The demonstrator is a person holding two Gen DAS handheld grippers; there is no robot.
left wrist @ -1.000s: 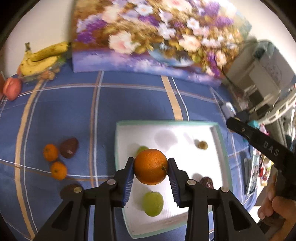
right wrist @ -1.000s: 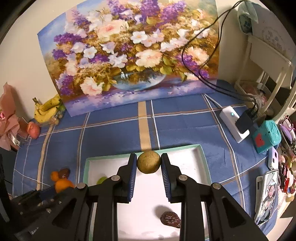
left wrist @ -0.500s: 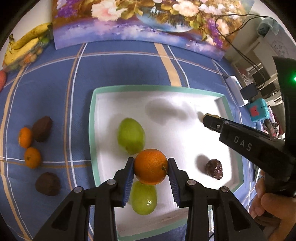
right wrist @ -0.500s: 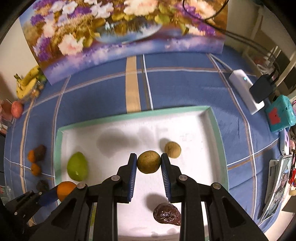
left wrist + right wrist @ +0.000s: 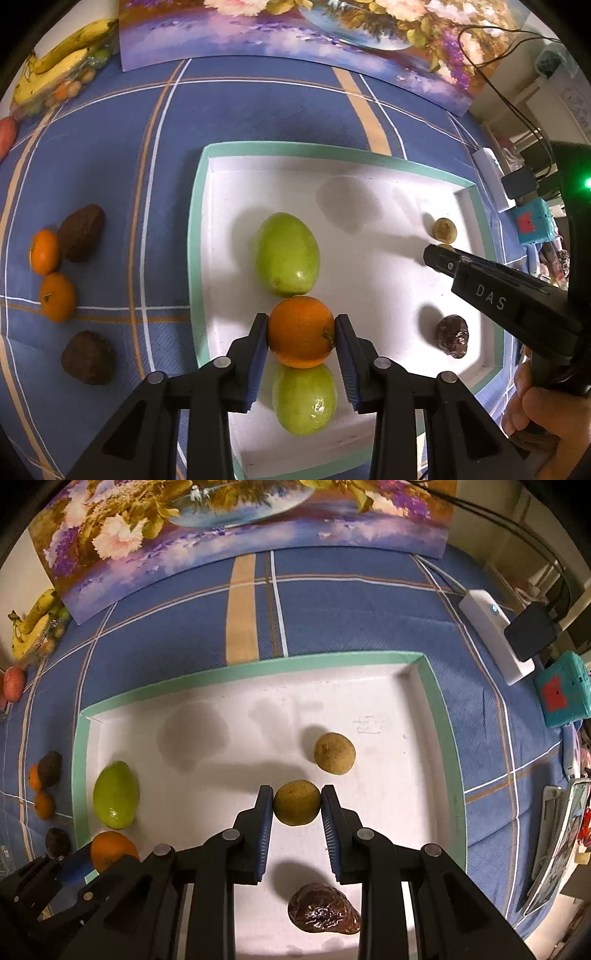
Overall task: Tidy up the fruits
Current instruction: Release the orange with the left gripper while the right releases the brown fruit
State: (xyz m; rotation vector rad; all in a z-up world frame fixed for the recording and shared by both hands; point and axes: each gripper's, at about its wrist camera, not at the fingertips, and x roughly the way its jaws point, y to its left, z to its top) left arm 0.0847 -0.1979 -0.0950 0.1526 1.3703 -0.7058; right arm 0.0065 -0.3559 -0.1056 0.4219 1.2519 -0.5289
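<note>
My left gripper (image 5: 301,332) is shut on an orange (image 5: 300,331), held over the white tray (image 5: 280,149) between two green fruits (image 5: 287,254) (image 5: 304,400) that lie in it. My right gripper (image 5: 297,803) is shut on a small round brownish-green fruit (image 5: 296,802) above the tray's (image 5: 236,674) middle. A second fruit of that kind (image 5: 334,753) lies just beyond it, and a dark wrinkled fruit (image 5: 323,912) lies nearer. In the left wrist view the right gripper's black body (image 5: 495,291) reaches in from the right.
Left of the tray on the blue checked cloth lie two small oranges (image 5: 45,252) (image 5: 57,296) and two dark brown fruits (image 5: 82,232) (image 5: 88,357). Bananas (image 5: 62,51) sit at the far left, a flower painting (image 5: 236,528) stands behind, and a white power strip (image 5: 495,635) lies on the right.
Both grippers have sunk toward the tray and tipped more steeply down, each still holding its fruit. The tray and the fruits in it now look larger and closer.
</note>
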